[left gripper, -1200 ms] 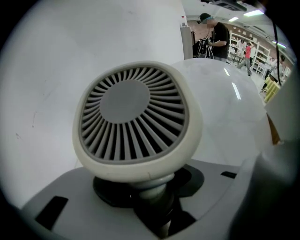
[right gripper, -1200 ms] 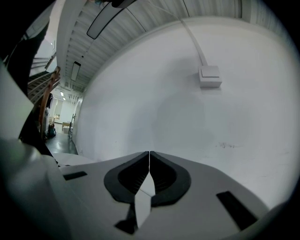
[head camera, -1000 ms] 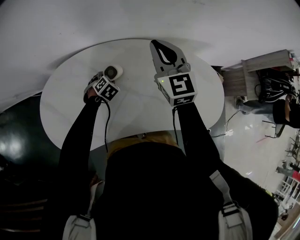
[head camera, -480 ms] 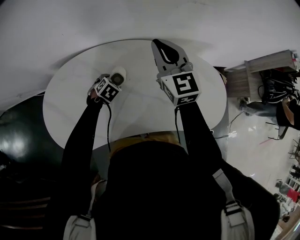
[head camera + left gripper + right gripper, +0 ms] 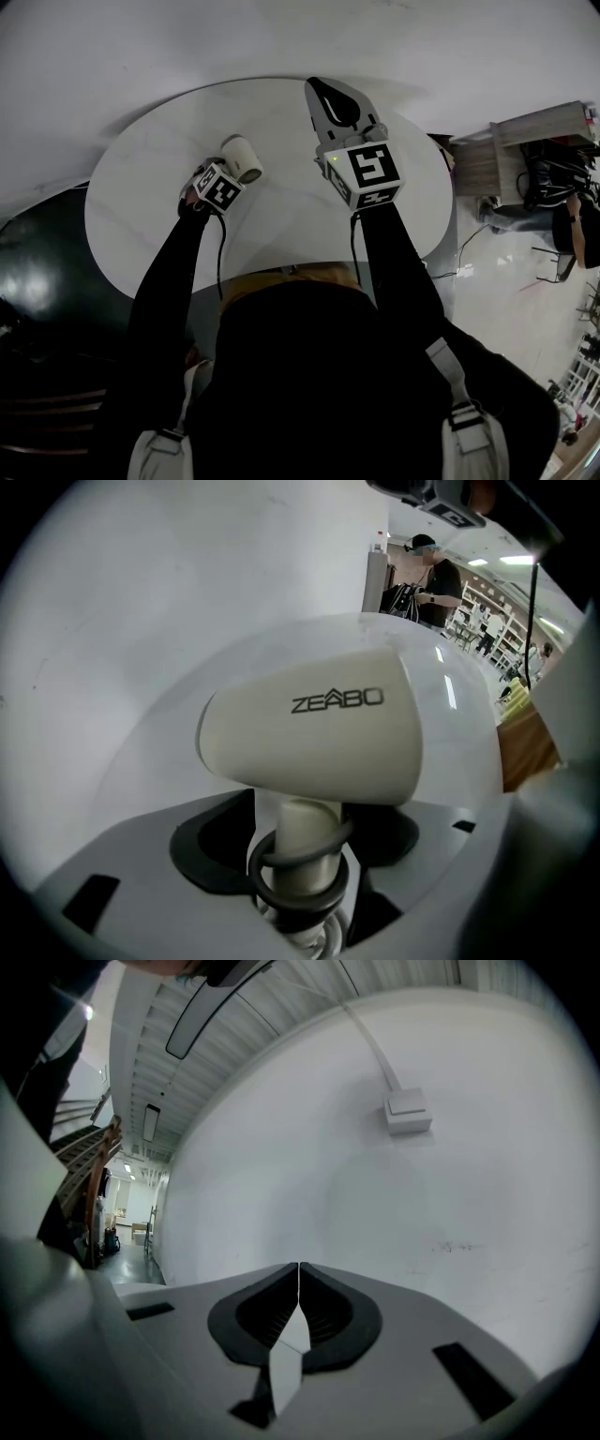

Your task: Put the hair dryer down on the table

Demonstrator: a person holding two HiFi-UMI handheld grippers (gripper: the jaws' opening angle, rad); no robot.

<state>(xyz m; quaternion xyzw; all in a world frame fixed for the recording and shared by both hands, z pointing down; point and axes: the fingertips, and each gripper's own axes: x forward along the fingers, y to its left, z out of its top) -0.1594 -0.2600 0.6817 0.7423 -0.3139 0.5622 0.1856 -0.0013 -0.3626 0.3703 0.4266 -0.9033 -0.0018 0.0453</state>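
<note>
Leftmost, the left tongs (image 5: 298,847) have just been opening: the jaws stand wide around the handle of the cream plastic hair dryer (image 5: 309,738), not pinching it, over the round white bench (image 5: 281,220). Only the left gripper view shows the grey cord (image 5: 281,890) looped round that handle. Right of the hair dryer, the right tongs (image 5: 298,1274) are closed and empty.

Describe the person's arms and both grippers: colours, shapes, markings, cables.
Black long sleeves cover both arms. The left gripper and right gripper are pale grey with black-lined, pointed jaws. Each carries a white cube of black square markers and trails a thin black cable. The left gripper's jaws have just been opening, with the hair dryer between them.
</note>
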